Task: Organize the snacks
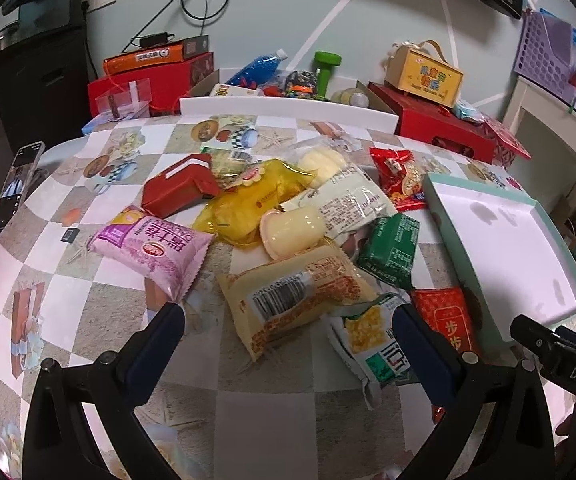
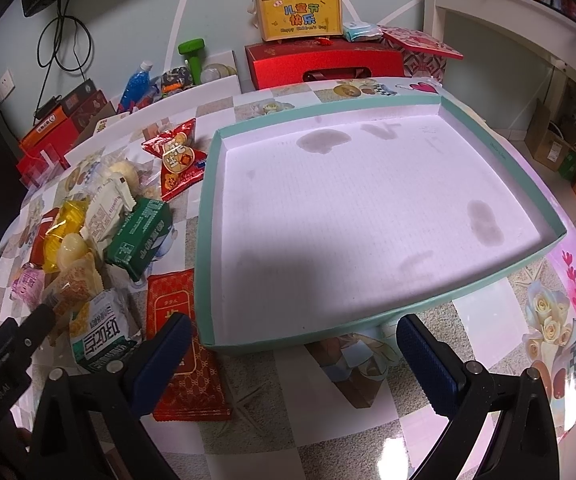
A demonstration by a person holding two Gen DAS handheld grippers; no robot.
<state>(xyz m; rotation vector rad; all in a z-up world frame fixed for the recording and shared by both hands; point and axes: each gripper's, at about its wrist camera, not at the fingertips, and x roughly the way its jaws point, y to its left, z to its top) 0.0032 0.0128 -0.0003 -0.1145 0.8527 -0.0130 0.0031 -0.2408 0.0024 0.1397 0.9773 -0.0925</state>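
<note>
Now, left to right:
Phone: far left of the left tongs, at the table's edge, screen lit.
Pink pack: just ahead of the left tongs' left finger, its crimped corner near that tip.
Red carton: farther ahead, behind the pink pack.
Yellow bag: mid-pile, ahead of the left tongs; a jelly cup lies on its near edge.
Barcode pack: straight ahead, between the left tongs' two fingers, nothing gripping it.
Left tongs: wide apart, holding nothing, poised over the near edge of the pile.
Corn pack: beside the right finger of the left tongs, partly hidden by it.
Green pack: ahead and right of the left tongs, well left of the right tongs.
Red packet: flat on the table, under the right tongs' left finger, just beside the tray.
Right tongs: wide apart, empty, fingers either side of the tray's near corner.
Tray: teal-walled, white floor with grey stains, directly ahead of the right tongs; no snack inside.
</note>
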